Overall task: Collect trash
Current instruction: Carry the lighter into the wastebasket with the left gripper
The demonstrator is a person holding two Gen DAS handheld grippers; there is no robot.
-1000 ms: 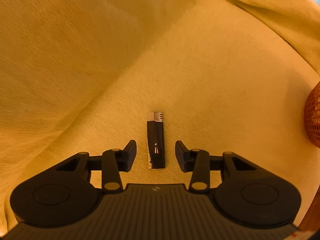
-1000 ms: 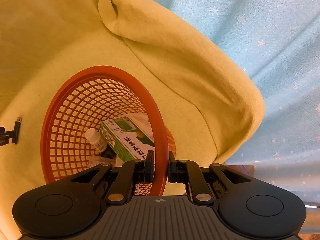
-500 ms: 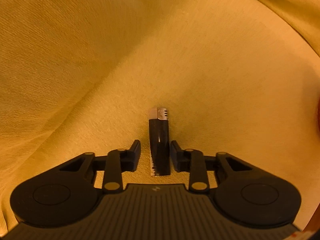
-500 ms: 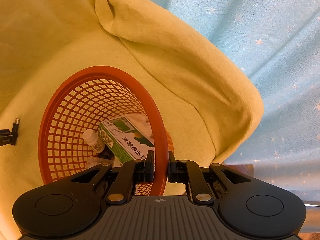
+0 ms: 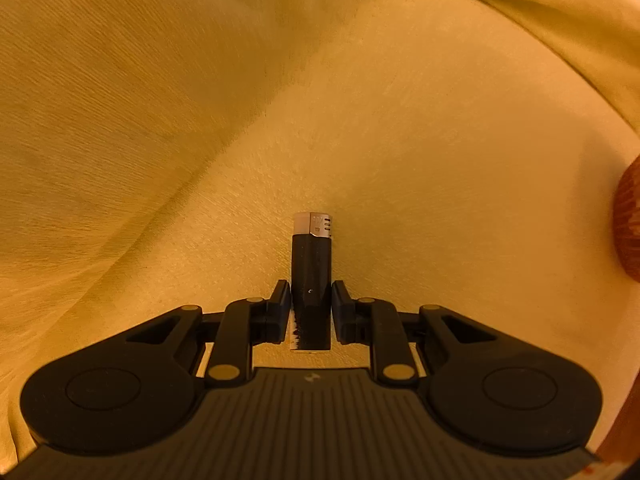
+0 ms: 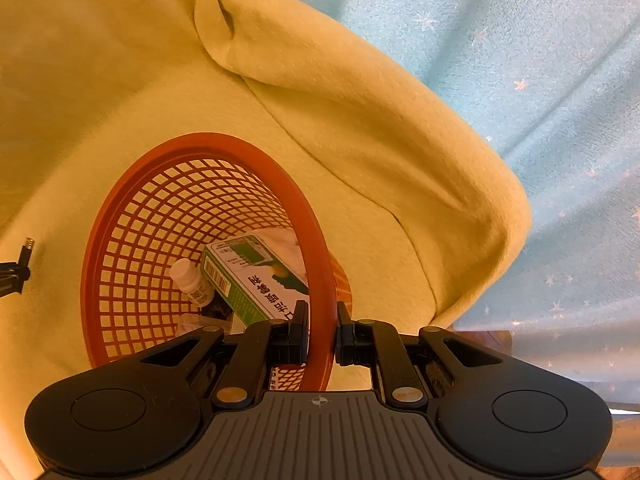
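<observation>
Left wrist view: the left gripper point(image 5: 311, 300) has its jaws closed in against both long sides of the black plastic lighter with a silver metal cap point(image 5: 311, 276), which lies on the yellow fleece blanket point(image 5: 200, 100) with its cap pointing to 12 o'clock; whether the lighter is already clear of the cloth cannot be determined from this angle. The right gripper point(image 6: 322, 334) is clamped across the rim of the round orange plastic mesh basket point(image 6: 132, 280), one jaw inside and one outside. The basket already contains a green-and-white printed carton point(image 6: 248, 280), a small white plastic bottle point(image 6: 190, 282) at 9 o'clock of the carton, and other pieces too obscured to identify. Judged progress: several items are collected, the lighter is gripped but not yet deposited, and no further loose trash is visible. Clearance: in the left wrist view the basket wall point(image 5: 628, 224) shows at 3 o'clock, with unobstructed blanket between it and the lighter. A raised blanket fold point(image 6: 380, 128) runs from 12 to 4 o'clock of the basket, and a light blue star-patterned cloth point(image 6: 520, 60) lies beyond it. The basket mouth is unobstructed on its 9 o'clock side, which appears the better approach for the drop.
</observation>
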